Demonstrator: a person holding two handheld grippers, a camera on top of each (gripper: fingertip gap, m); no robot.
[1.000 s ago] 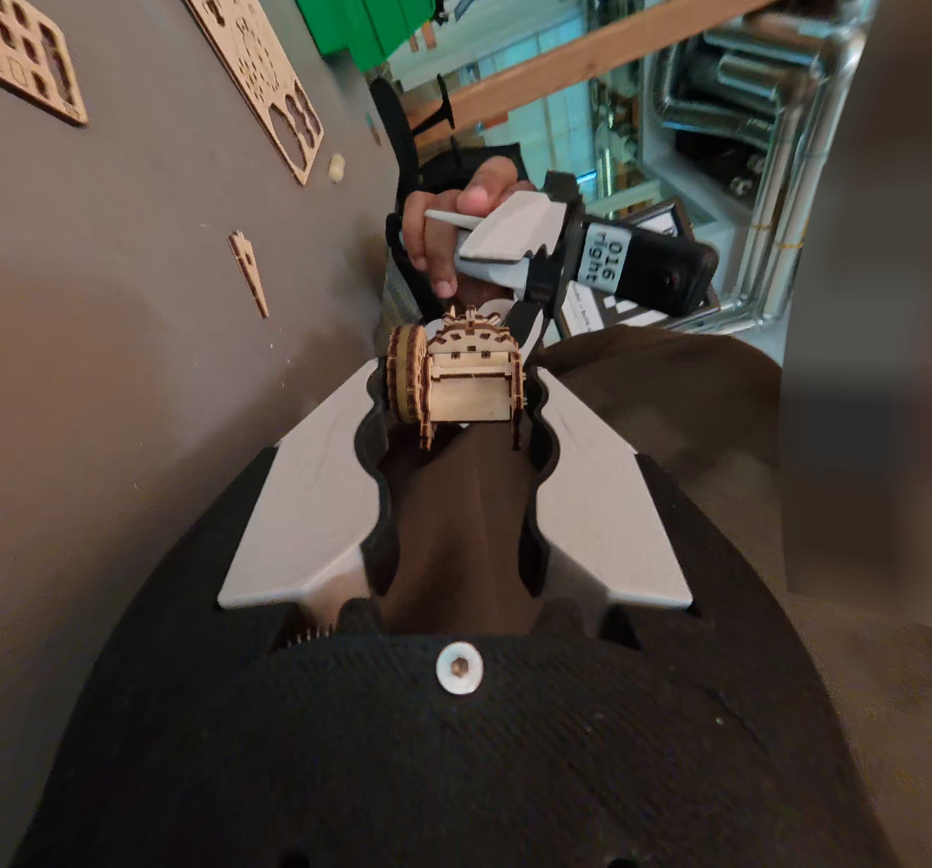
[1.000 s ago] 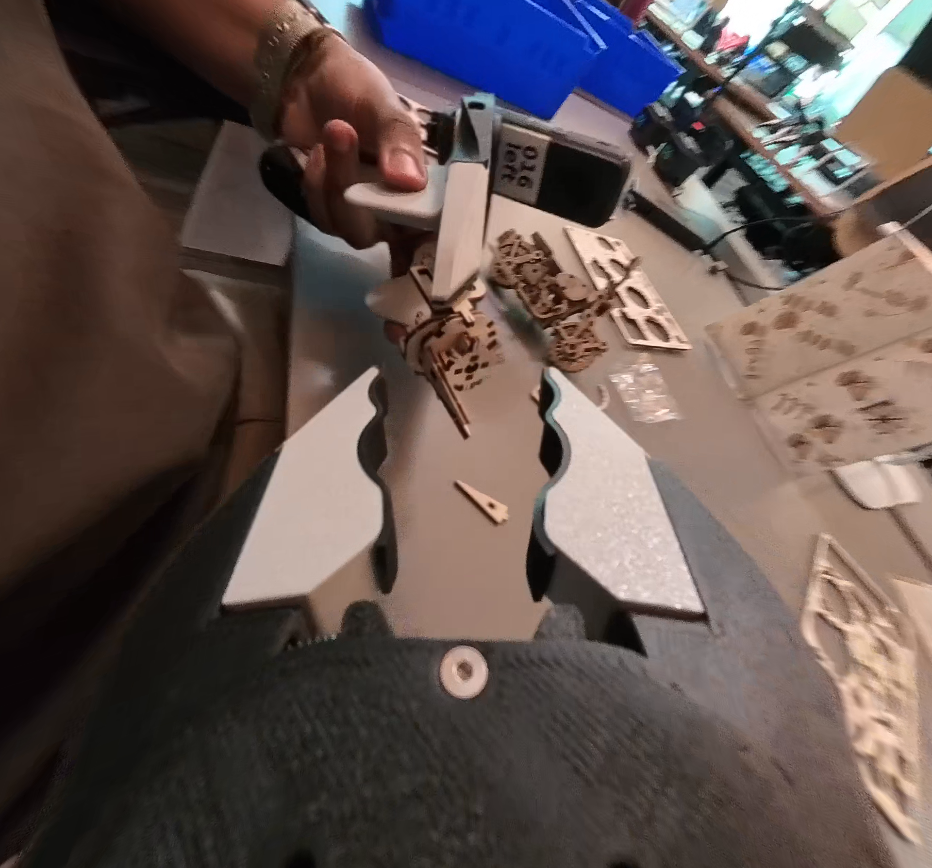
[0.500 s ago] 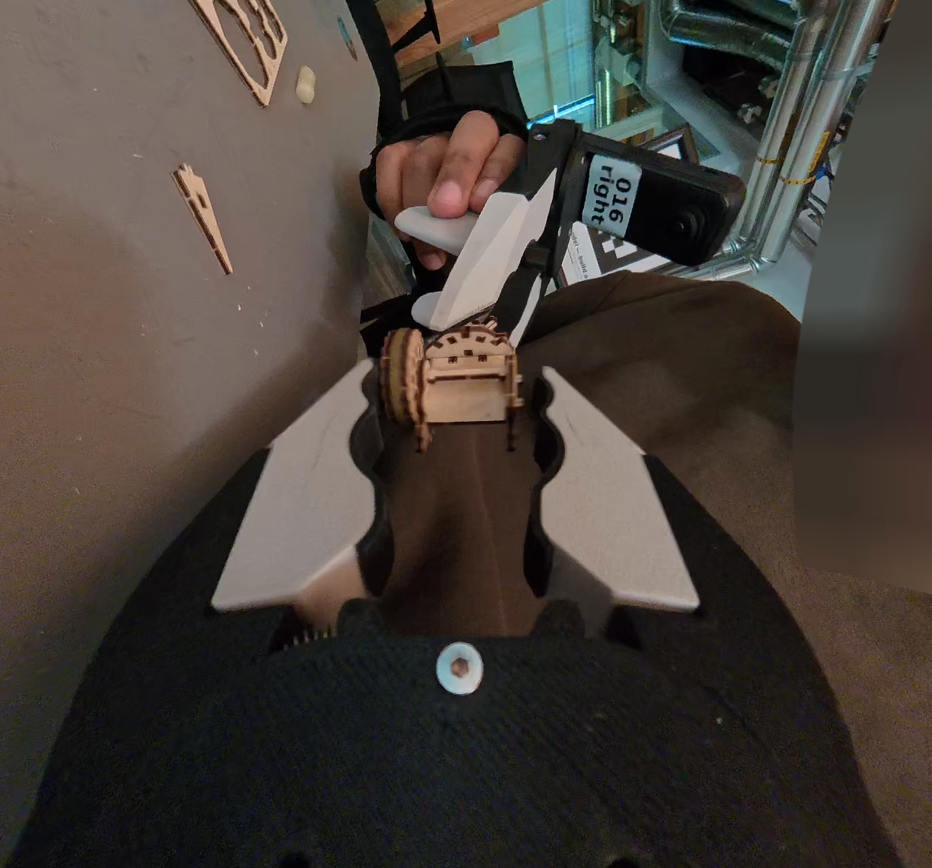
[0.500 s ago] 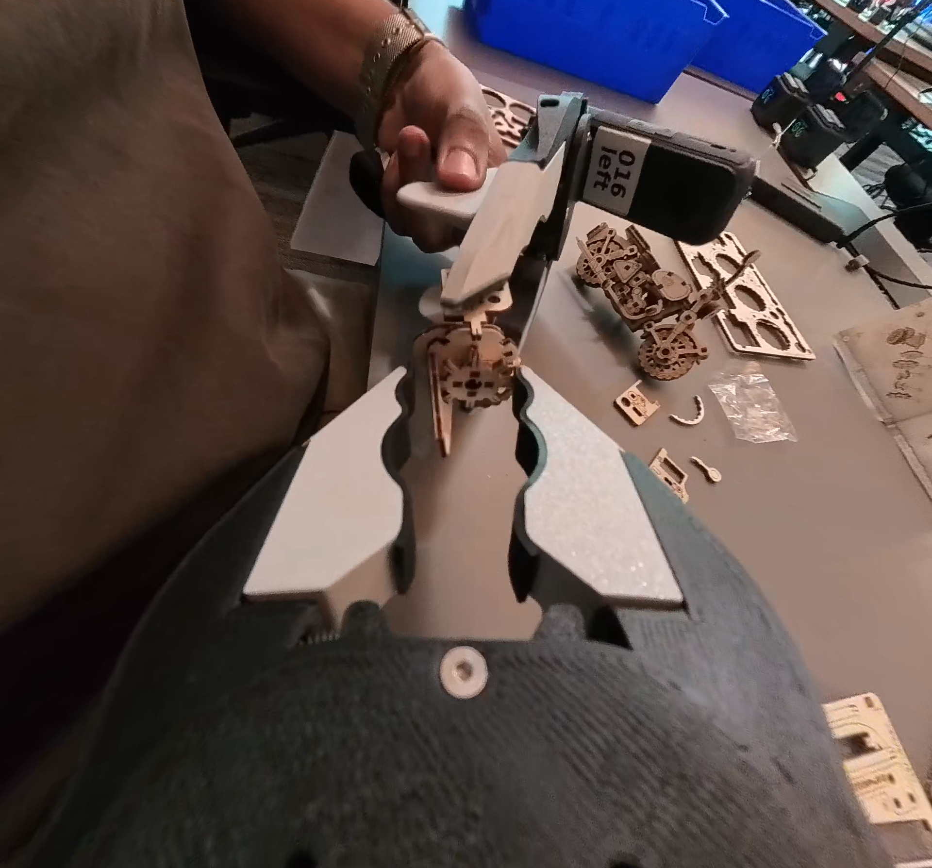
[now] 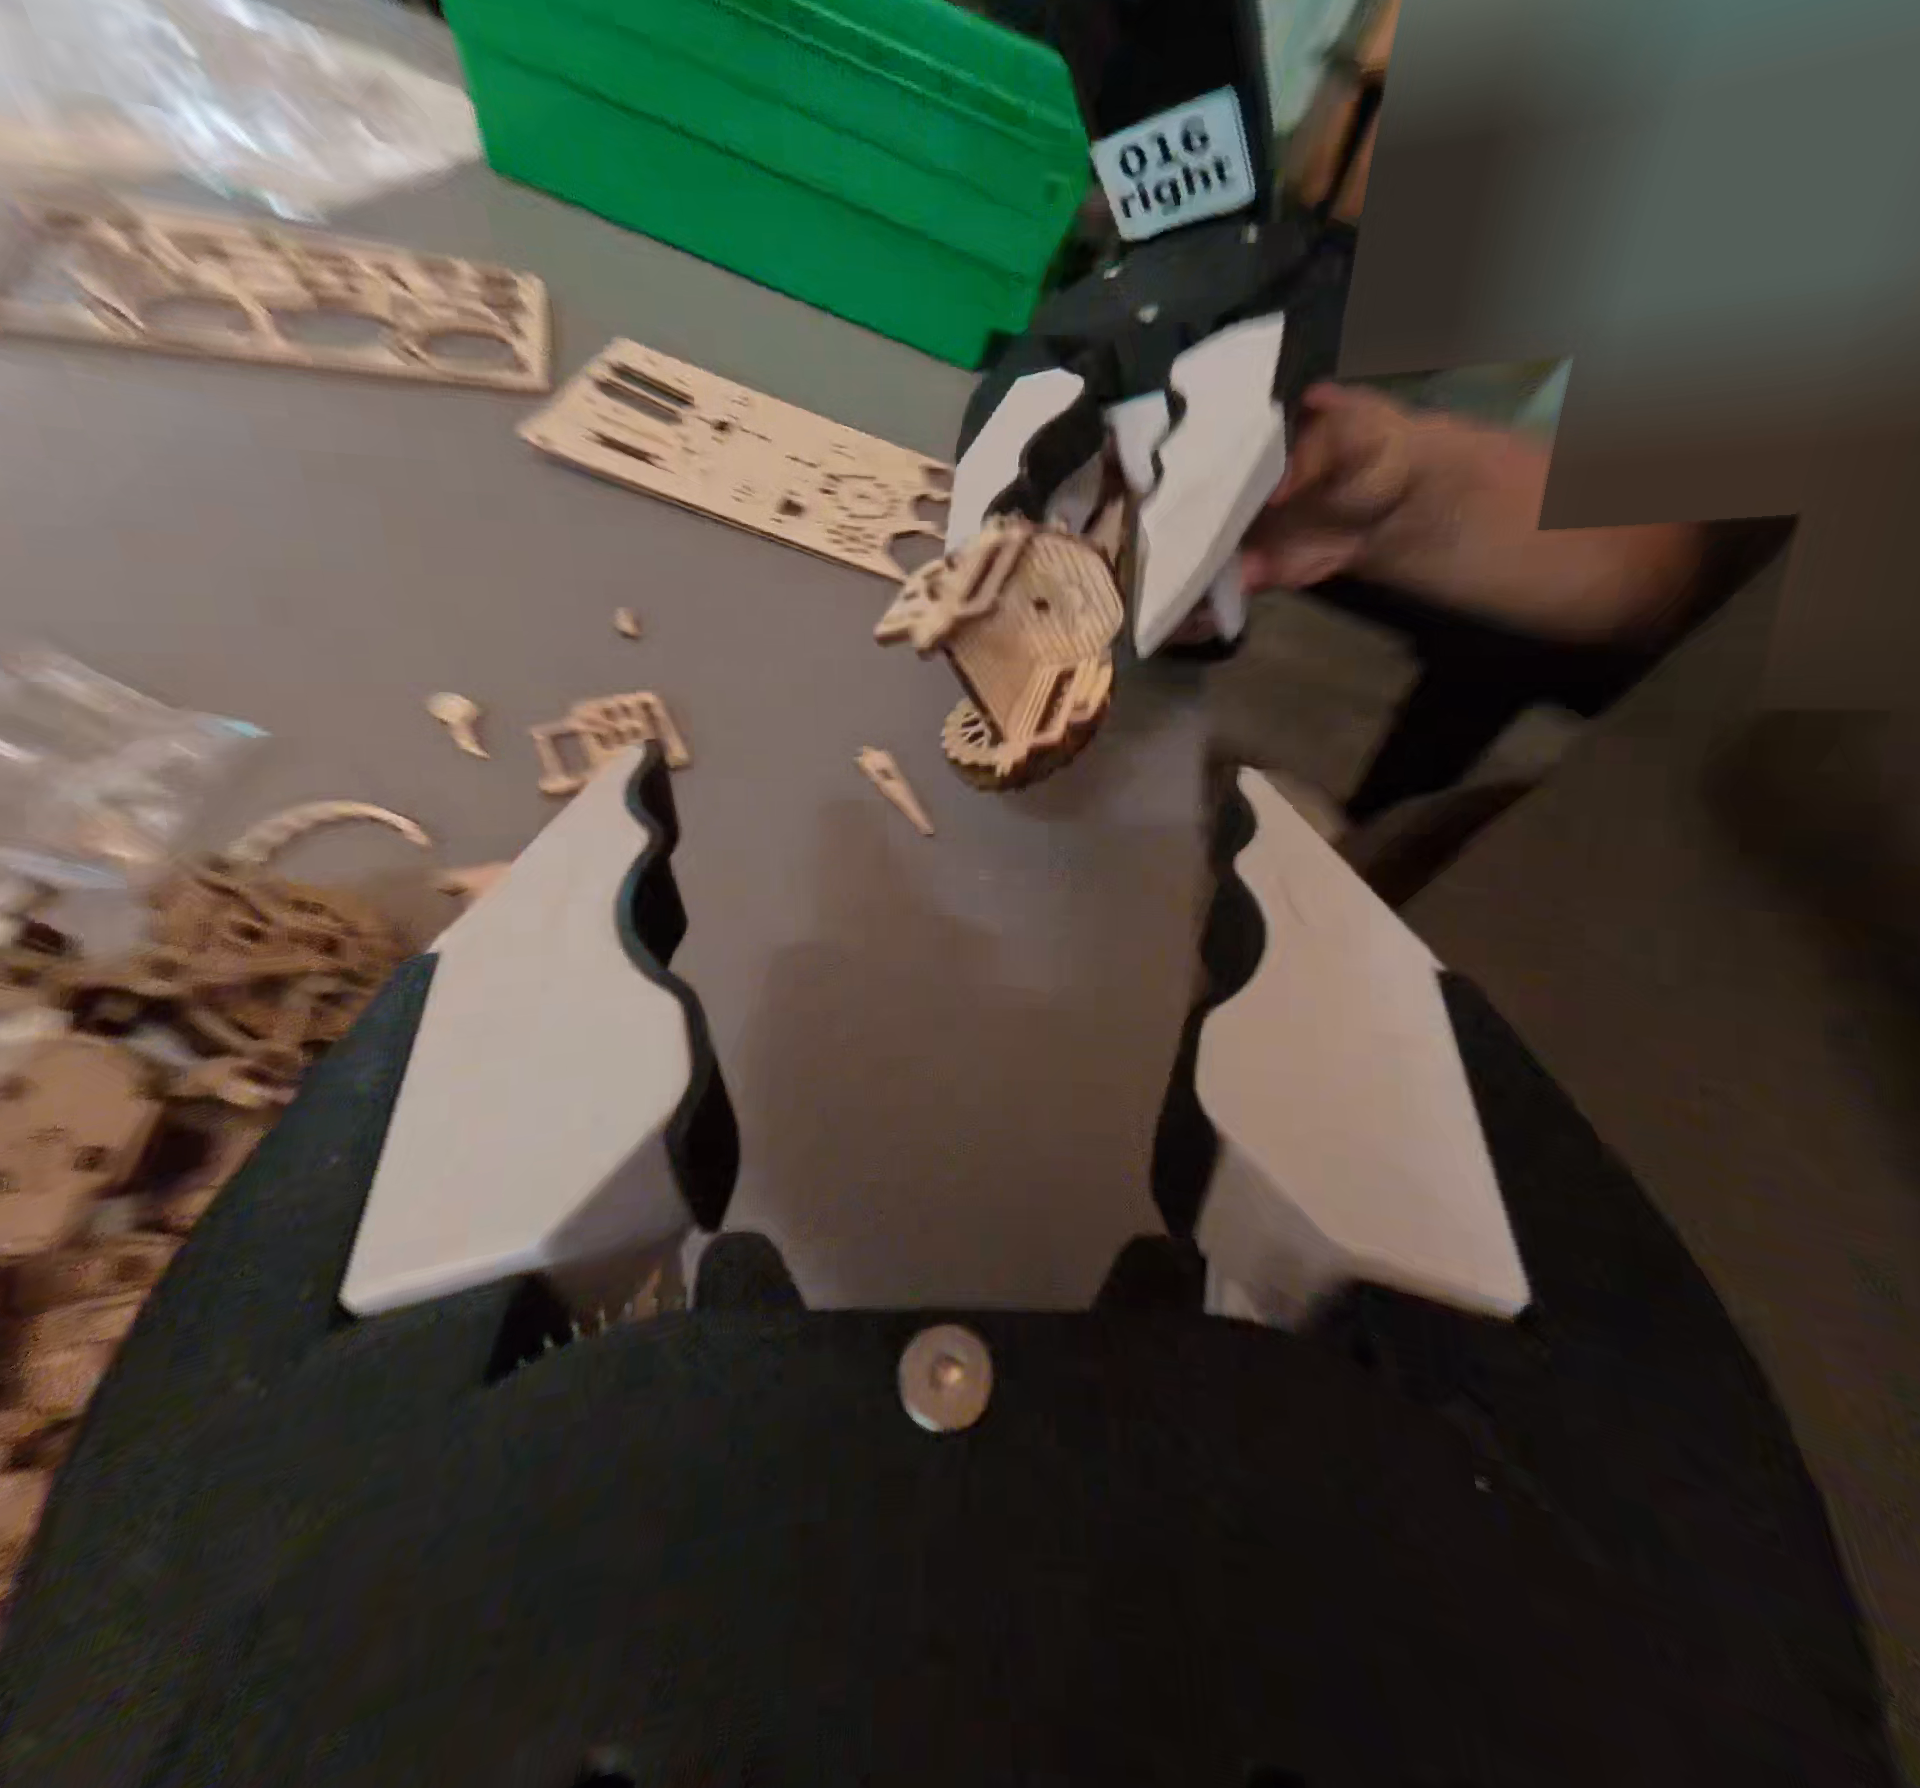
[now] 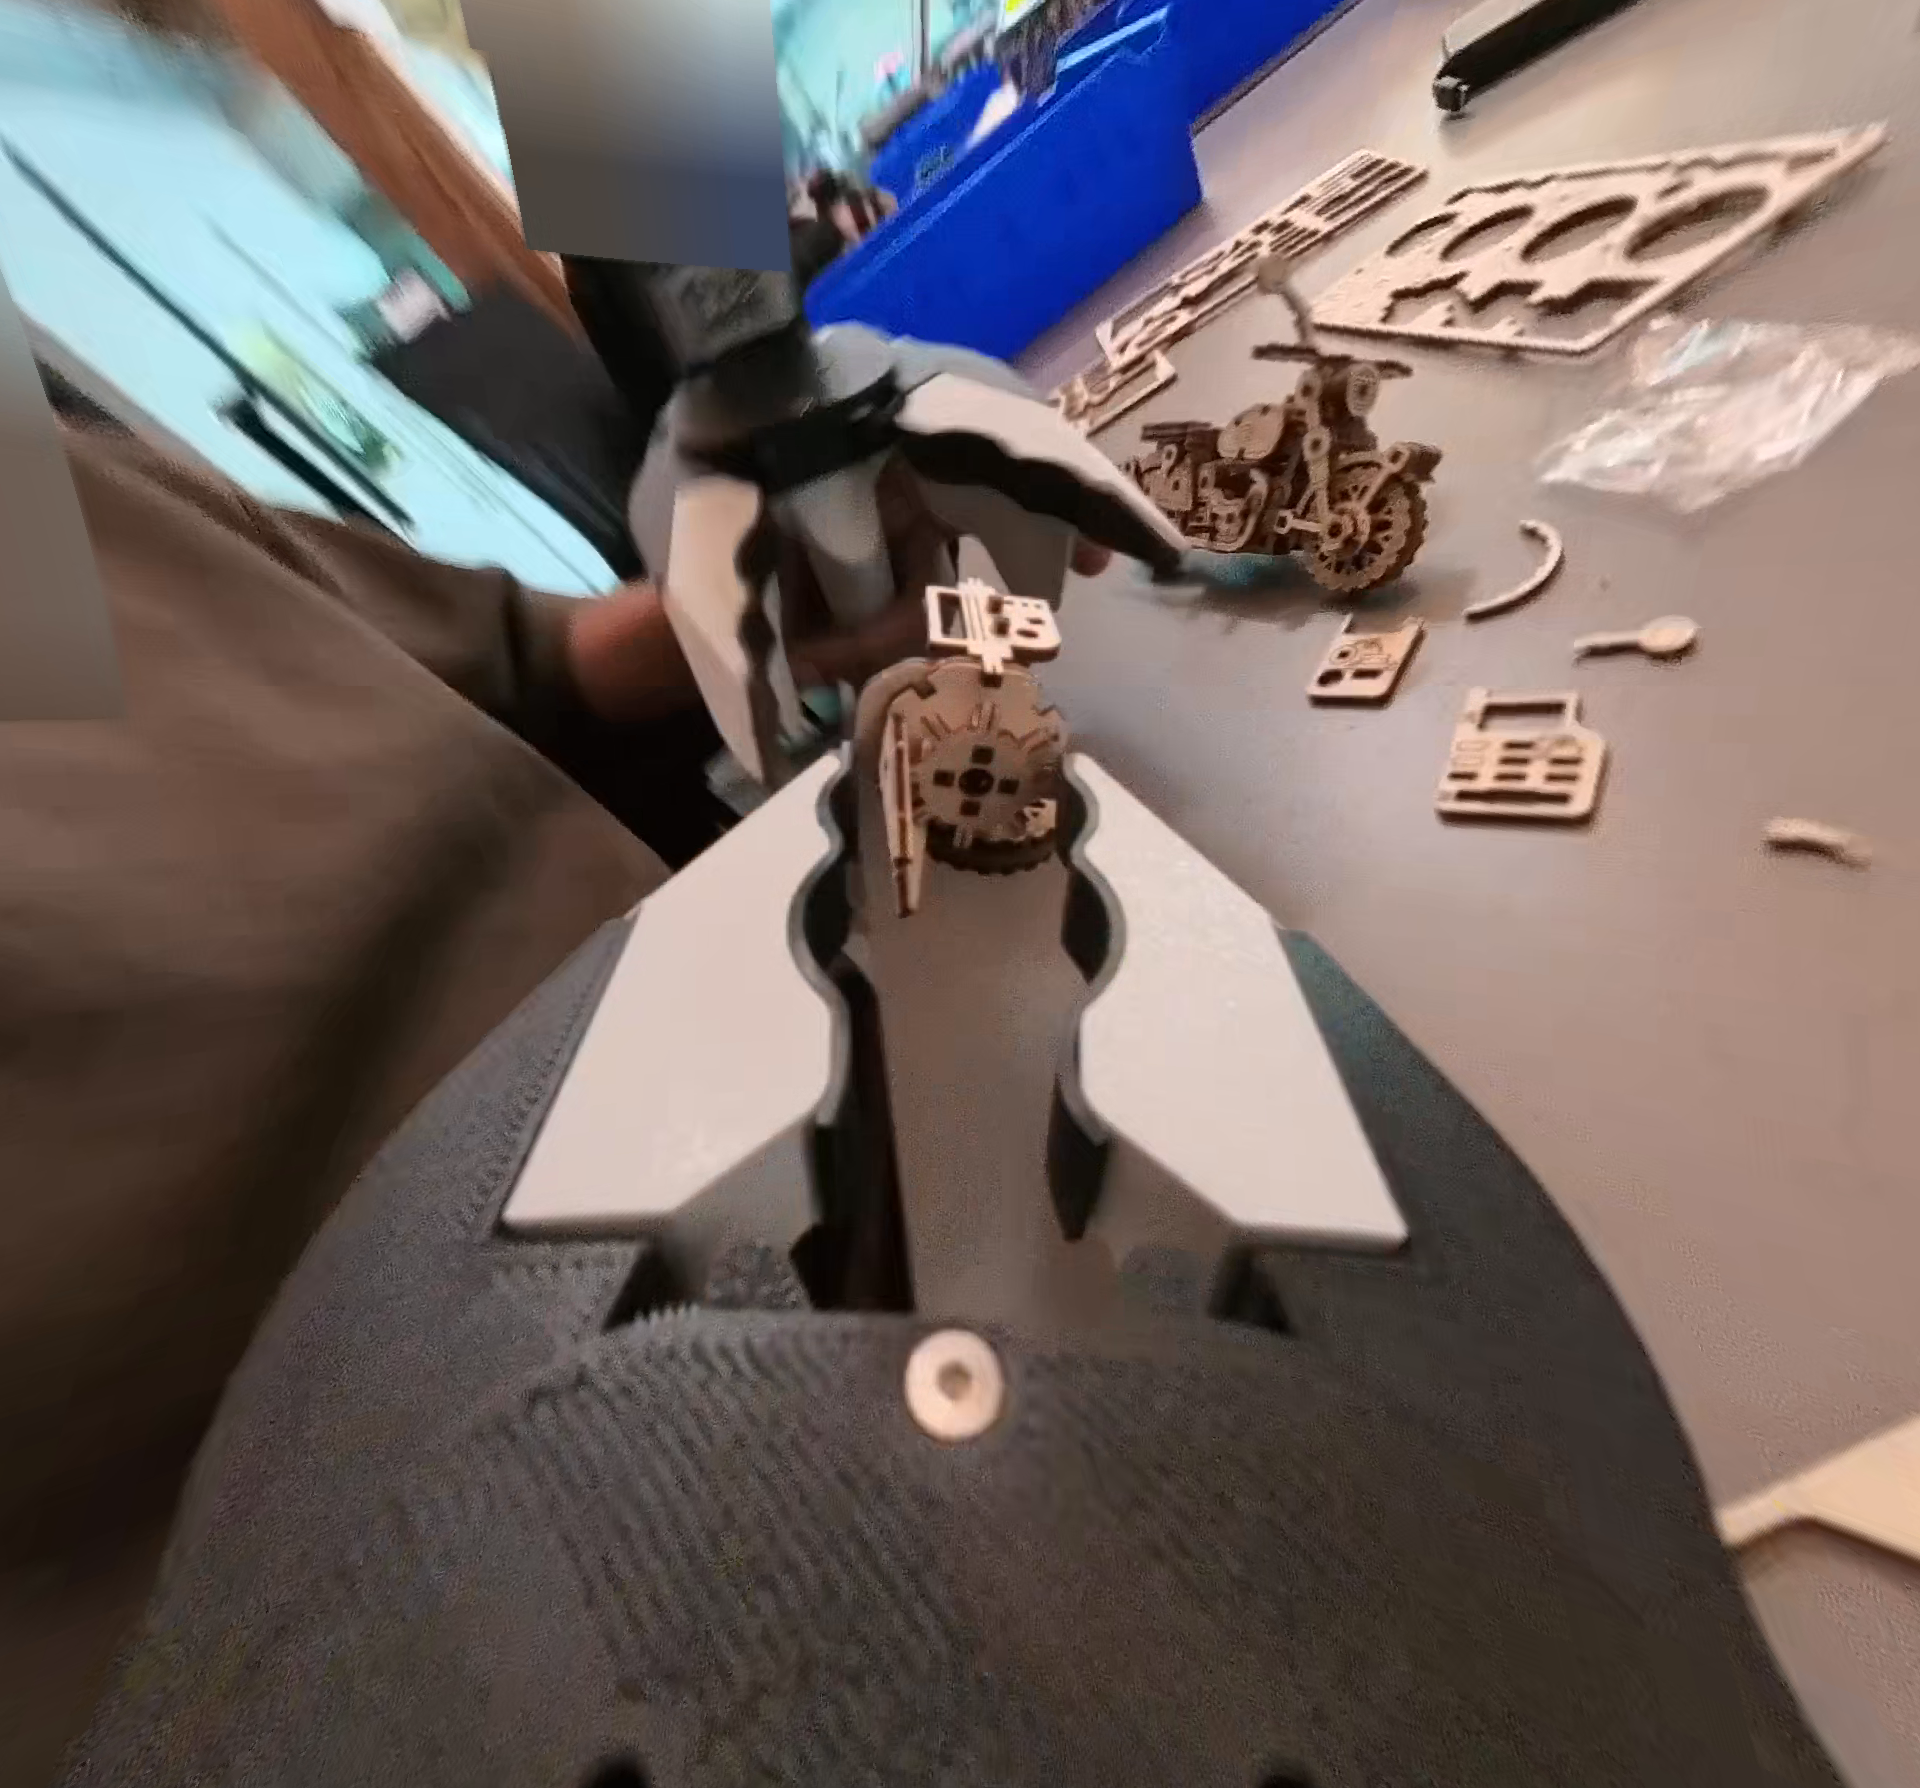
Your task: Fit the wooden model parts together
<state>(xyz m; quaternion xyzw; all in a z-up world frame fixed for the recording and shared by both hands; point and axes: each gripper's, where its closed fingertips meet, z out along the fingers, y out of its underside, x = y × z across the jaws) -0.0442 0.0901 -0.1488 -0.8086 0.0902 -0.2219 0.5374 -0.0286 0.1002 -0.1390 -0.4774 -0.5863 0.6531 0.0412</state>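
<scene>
My right gripper [image 6: 961, 782] is shut on a small wooden sub-assembly [image 6: 977, 772] with a toothed wheel. Both pads press on its sides and hold it above the grey table [image 6: 1351, 1063]. In the left wrist view the same sub-assembly [image 5: 1013, 658] hangs from the right gripper [image 5: 1060, 585] just above the table. My left gripper [image 5: 945, 772] is wide open and empty over the table. Its fingers [image 6: 717, 616] show spread apart behind the sub-assembly. A thin wedge-shaped wooden piece [image 5: 894, 788] lies just ahead of it. A built wooden motorcycle [image 6: 1288, 481] stands on the table.
A green bin [image 5: 758, 107] and blue bins [image 6: 1018, 211] stand at the back. Punched wooden sheets [image 5: 727, 460] [image 6: 1558, 242], a clear plastic bag [image 6: 1714, 408] and loose flat pieces [image 6: 1522, 772] [image 6: 1366, 663] lie around. The person's torso is at the table's edge.
The right gripper closed on the sub-assembly. The left gripper then opened wide, let it go and swung away over the table. The right gripper now holds it alone.
</scene>
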